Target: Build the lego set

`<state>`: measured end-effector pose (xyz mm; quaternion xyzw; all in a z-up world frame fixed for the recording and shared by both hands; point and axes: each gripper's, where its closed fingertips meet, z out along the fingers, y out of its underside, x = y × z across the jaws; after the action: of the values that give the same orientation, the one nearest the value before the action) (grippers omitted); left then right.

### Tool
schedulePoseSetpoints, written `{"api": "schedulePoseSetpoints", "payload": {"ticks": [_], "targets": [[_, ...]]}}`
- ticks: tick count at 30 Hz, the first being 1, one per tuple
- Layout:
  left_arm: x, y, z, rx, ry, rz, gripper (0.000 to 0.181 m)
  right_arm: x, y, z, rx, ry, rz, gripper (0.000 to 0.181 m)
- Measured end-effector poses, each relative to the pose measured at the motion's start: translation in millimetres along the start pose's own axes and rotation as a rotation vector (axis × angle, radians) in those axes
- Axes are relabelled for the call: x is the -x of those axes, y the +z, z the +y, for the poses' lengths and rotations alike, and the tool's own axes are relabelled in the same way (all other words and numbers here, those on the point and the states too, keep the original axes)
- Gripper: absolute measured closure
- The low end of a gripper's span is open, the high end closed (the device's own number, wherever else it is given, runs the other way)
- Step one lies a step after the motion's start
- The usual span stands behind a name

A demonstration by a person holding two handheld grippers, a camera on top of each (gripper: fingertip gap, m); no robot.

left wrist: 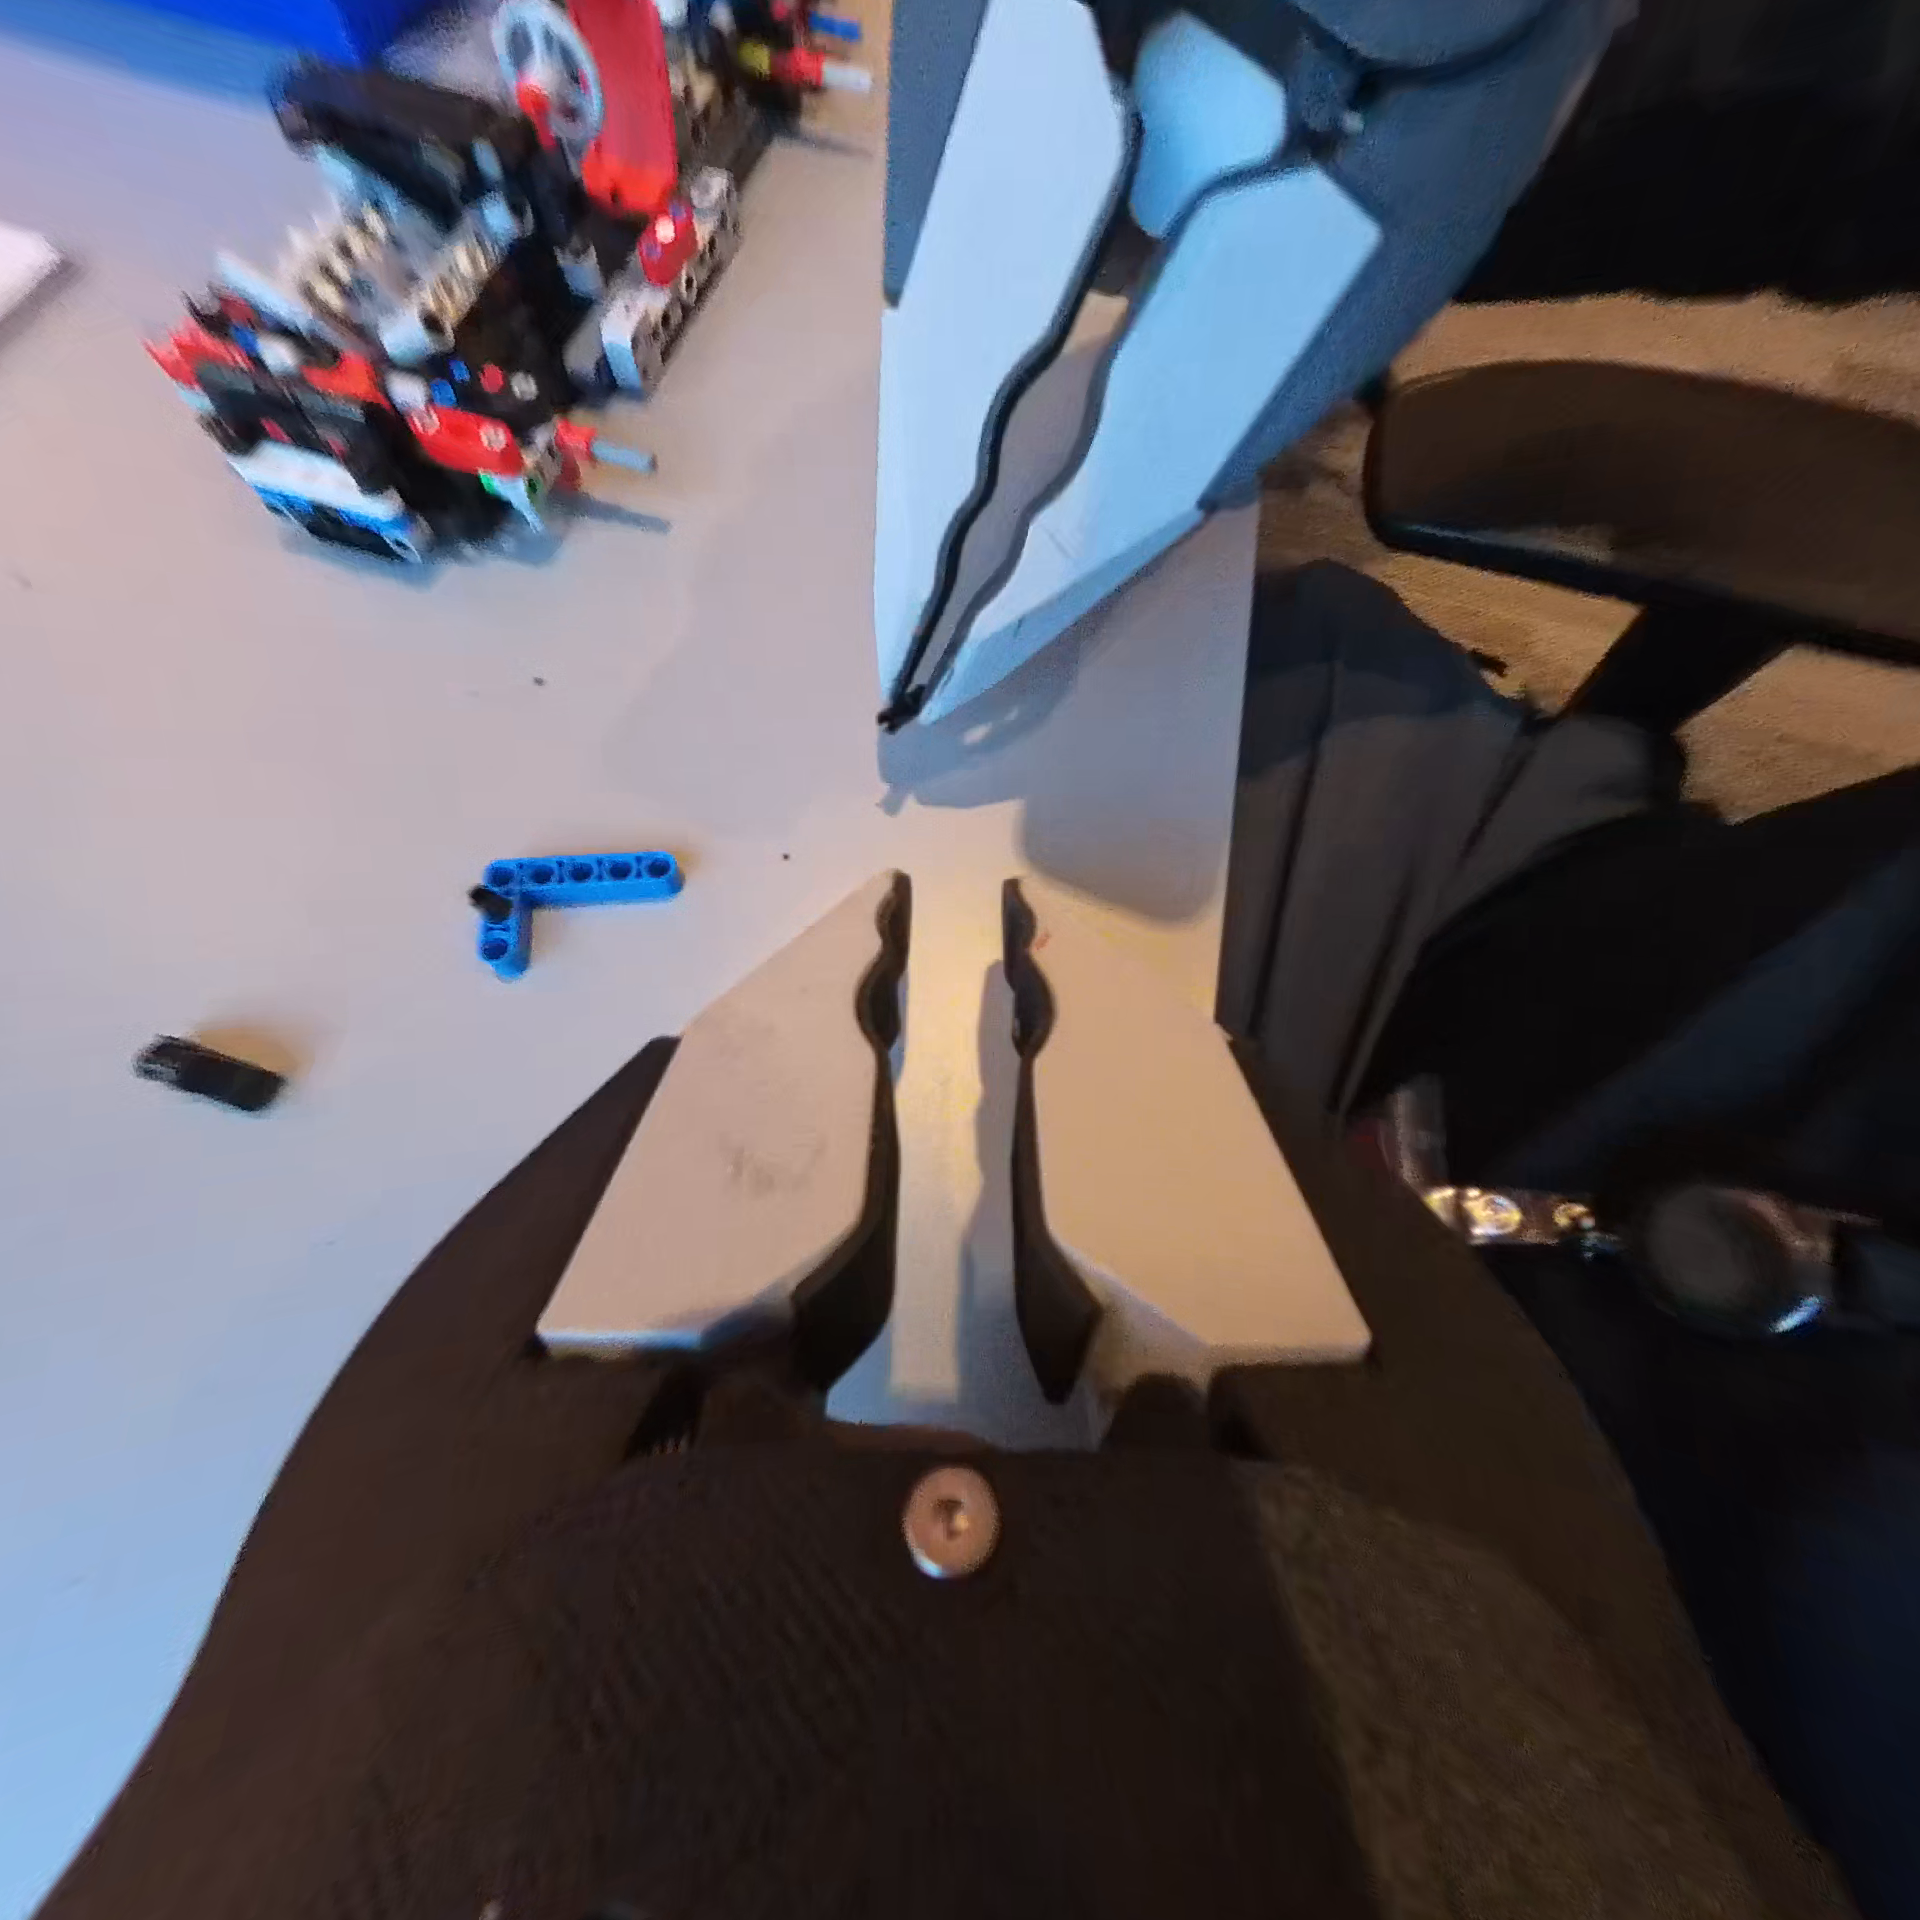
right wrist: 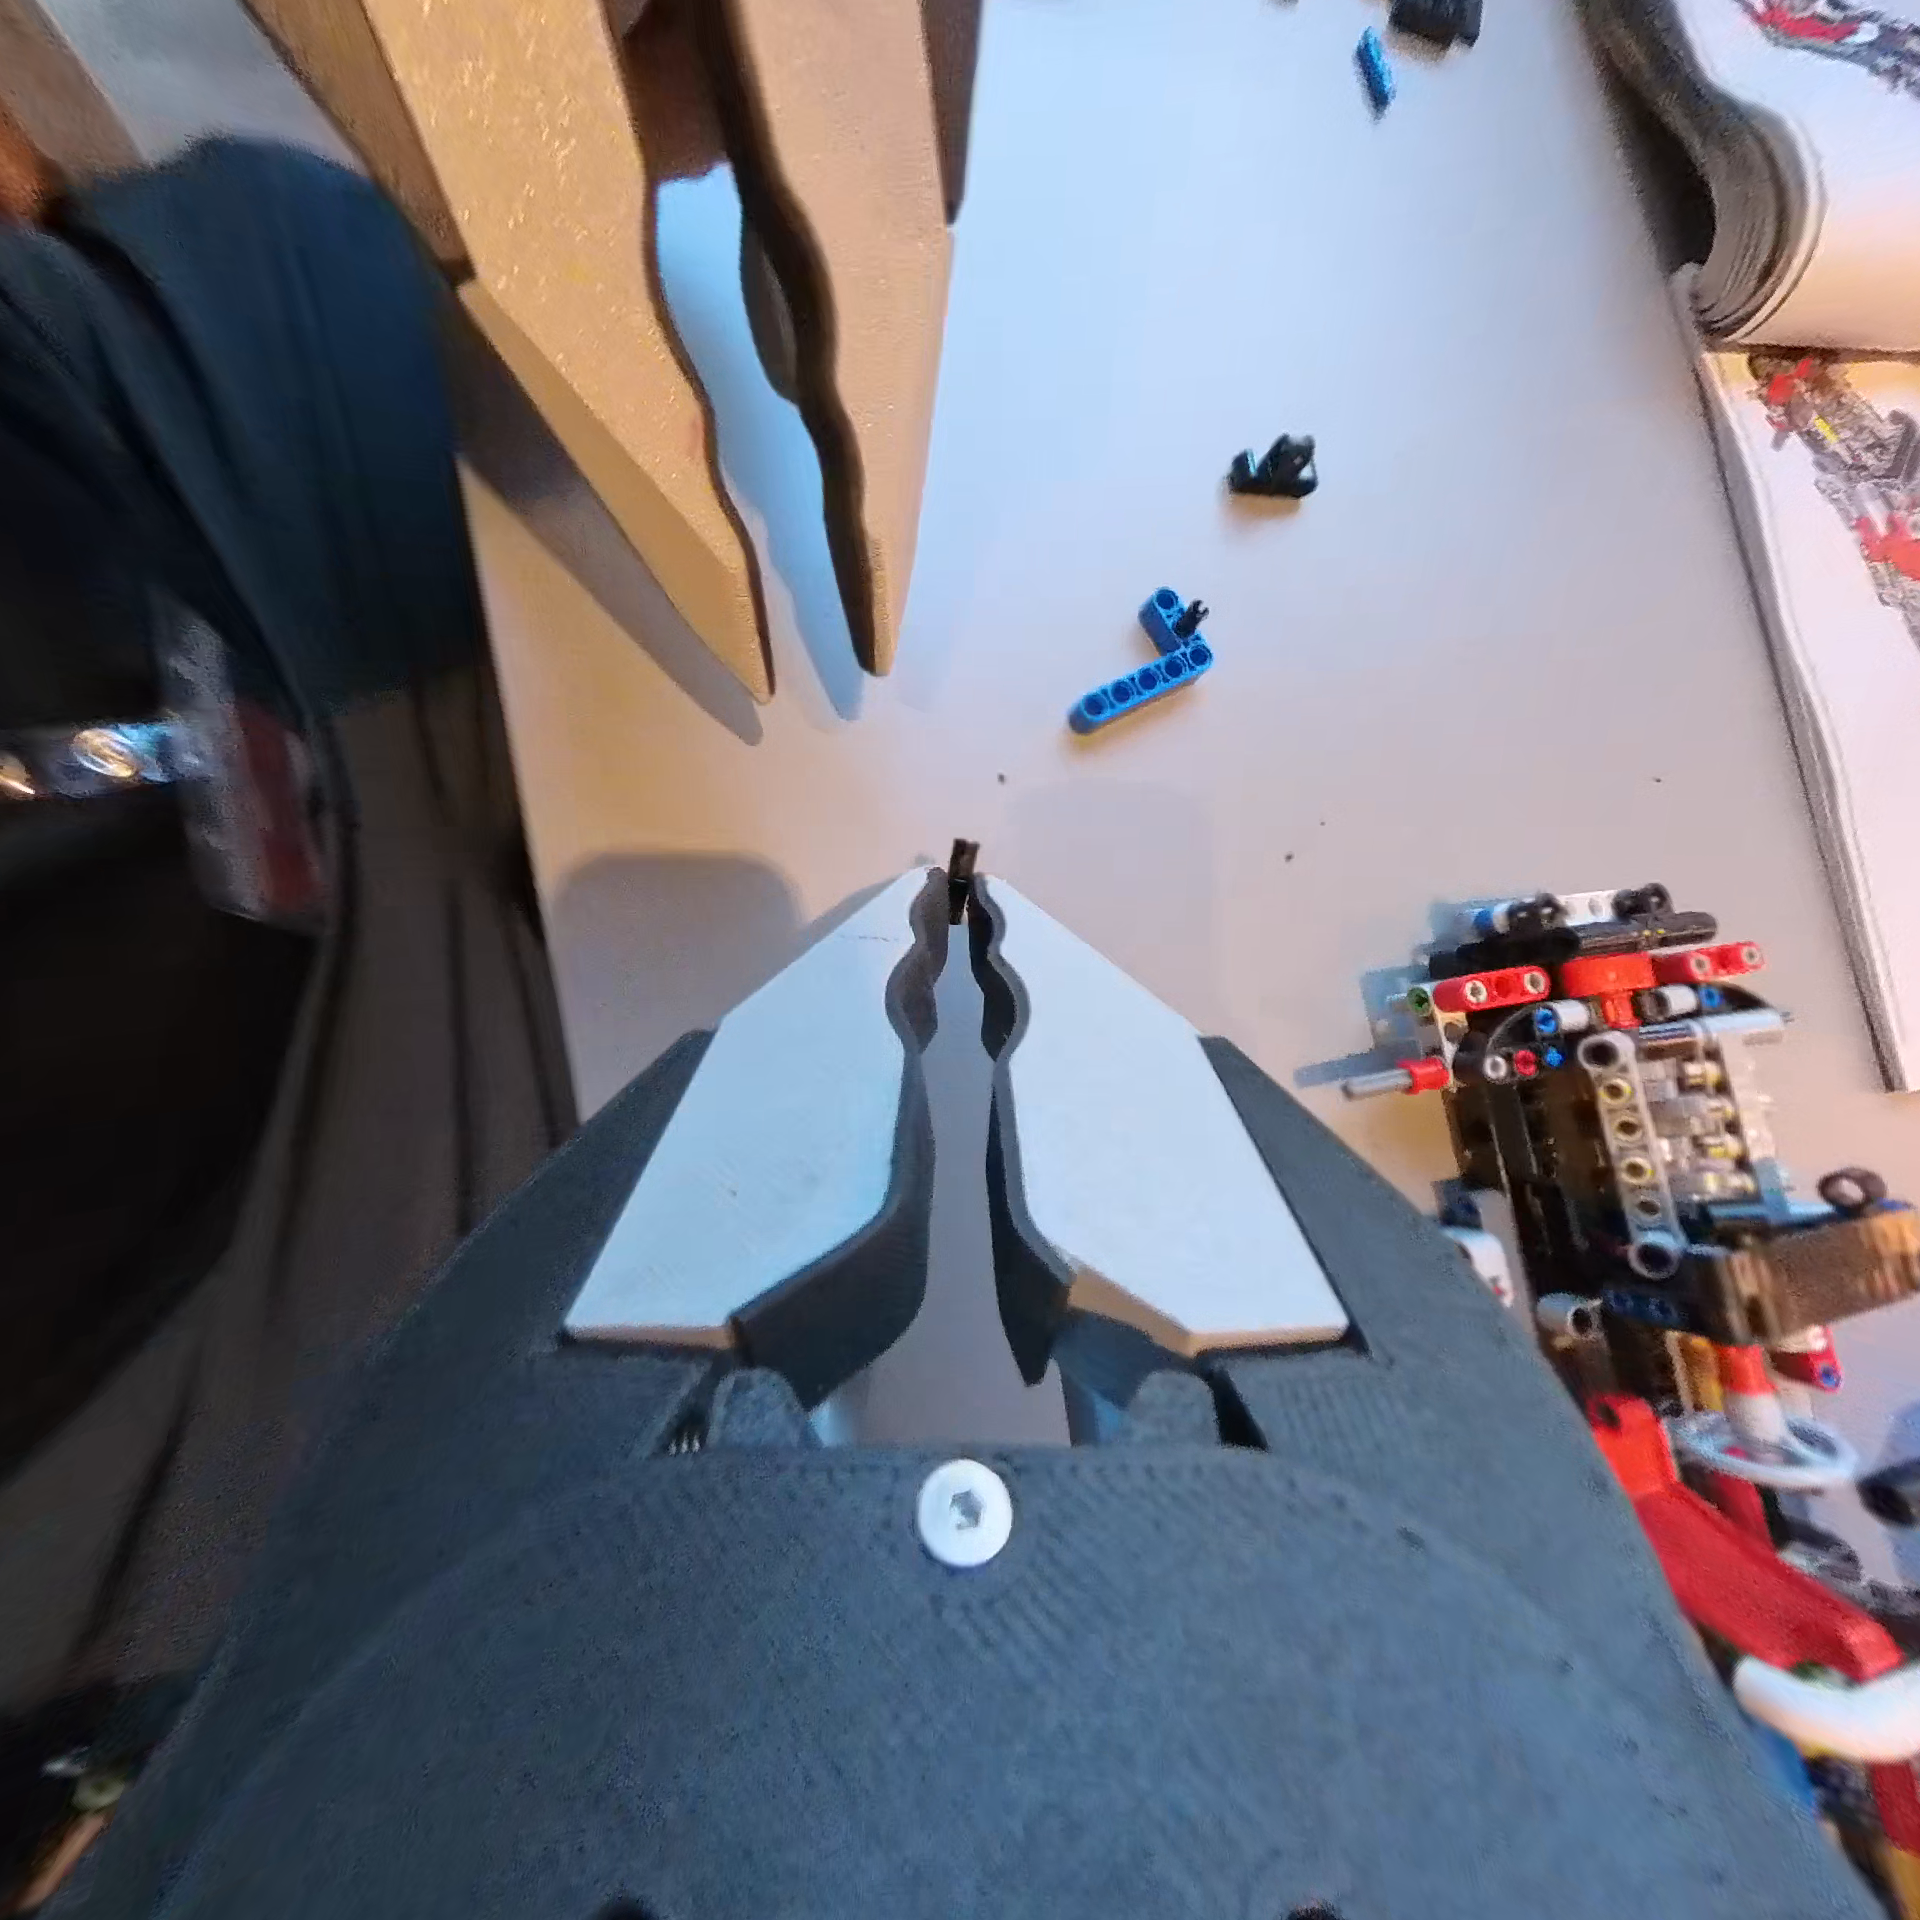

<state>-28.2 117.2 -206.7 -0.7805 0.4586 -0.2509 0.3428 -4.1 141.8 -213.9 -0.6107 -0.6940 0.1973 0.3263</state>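
Observation:
My right gripper [right wrist: 958, 881] is shut on a small black pin [right wrist: 961, 871] that sticks out past its tips; it also shows in the left wrist view [left wrist: 902, 712]. My left gripper [left wrist: 954, 885] is open and empty above the table near its edge, facing the right one; in the right wrist view [right wrist: 821, 665] it hangs from the top. A blue L-shaped beam [left wrist: 566, 894] with a black pin in its corner lies on the table [right wrist: 1148, 670]. The partly built red, black and grey model [left wrist: 468, 301] stands farther off [right wrist: 1621, 1132].
A loose black piece [left wrist: 208, 1072] lies on the table, also in the right wrist view [right wrist: 1273, 468]. An open instruction booklet [right wrist: 1829, 644] lies beside the model. The table edge [left wrist: 1236, 831] runs close by, with a person's dark clothing [right wrist: 208, 727] and a chair [left wrist: 1662, 499] beyond. The grippers' ends are close to 4 cm from one another.

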Motion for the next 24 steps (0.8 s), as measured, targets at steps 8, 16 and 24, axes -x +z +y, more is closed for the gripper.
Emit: {"api": "schedulePoseSetpoints", "payload": {"ticks": [8,16,24], "targets": [[9.7,25.6,-3.8,-0.014,-0.277,0.124,0.164,5.3,10.8,5.1,-0.025,-0.176,0.022,0.181],[18.4,30.7,5.5,0.089,0.225,-0.057,0.172,9.7,16.7,10.0,-0.061,-0.164,-0.043,0.181],[14.8,34.3,3.8,0.066,0.338,-0.026,0.178,6.1,19.5,8.4,-0.047,-0.155,-0.094,0.181]]}}
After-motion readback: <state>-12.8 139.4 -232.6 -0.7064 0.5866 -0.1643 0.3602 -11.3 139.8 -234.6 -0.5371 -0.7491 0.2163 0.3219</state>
